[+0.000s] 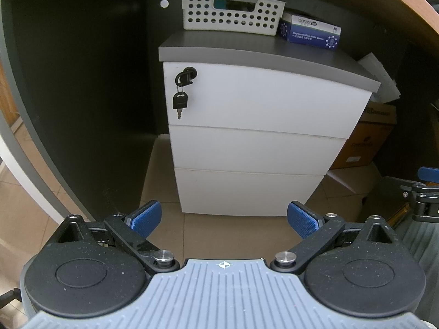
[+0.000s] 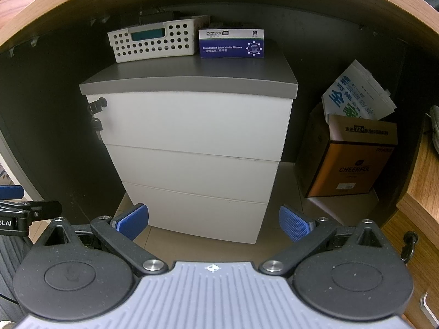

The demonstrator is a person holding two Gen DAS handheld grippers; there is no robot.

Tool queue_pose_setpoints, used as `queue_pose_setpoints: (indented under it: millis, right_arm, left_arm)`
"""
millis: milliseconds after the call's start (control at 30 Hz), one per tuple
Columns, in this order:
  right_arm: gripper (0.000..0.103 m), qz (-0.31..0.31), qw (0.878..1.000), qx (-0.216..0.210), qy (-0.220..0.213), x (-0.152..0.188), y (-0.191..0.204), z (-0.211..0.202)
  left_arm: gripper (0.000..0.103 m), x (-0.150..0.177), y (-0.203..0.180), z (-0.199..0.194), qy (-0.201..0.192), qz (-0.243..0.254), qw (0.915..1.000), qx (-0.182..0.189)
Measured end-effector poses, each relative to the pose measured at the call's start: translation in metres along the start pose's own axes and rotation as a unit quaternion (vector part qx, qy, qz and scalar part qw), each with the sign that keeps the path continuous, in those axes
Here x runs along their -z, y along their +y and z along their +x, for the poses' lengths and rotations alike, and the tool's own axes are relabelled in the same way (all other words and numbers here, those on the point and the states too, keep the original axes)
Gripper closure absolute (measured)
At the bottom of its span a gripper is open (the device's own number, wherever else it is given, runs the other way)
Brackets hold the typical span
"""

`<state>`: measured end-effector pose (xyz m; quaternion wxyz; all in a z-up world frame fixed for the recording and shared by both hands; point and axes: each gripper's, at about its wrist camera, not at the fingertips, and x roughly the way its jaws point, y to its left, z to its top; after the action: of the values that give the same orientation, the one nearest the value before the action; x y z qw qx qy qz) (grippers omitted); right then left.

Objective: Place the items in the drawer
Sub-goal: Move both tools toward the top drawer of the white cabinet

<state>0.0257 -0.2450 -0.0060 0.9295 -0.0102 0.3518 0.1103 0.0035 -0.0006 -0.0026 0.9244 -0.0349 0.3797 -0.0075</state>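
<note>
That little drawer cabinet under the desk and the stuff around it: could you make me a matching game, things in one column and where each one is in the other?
Things:
1. white perforated basket
2. glove box
3. key
4. brown carton

Places:
A. on the floor, to the right of the drawer cabinet
B. hanging from the lock at the top drawer's upper left corner
C. on the cabinet top, left side
D. on the cabinet top, right of the basket

Pairs: 1-C, 2-D, 3-B, 4-A
</note>
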Motion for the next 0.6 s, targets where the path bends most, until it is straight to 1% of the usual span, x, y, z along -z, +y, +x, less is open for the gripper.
queue_pose_setpoints:
  millis: [600]
  right_arm:
    - [0.001, 0.002, 1.0, 0.003, 0.004, 0.0021, -0.0023, 0.006]
  left_arm:
    - [0.004, -0.0046, 0.003, 0.0074, 0.003, 0.004, 1.0, -0.003]
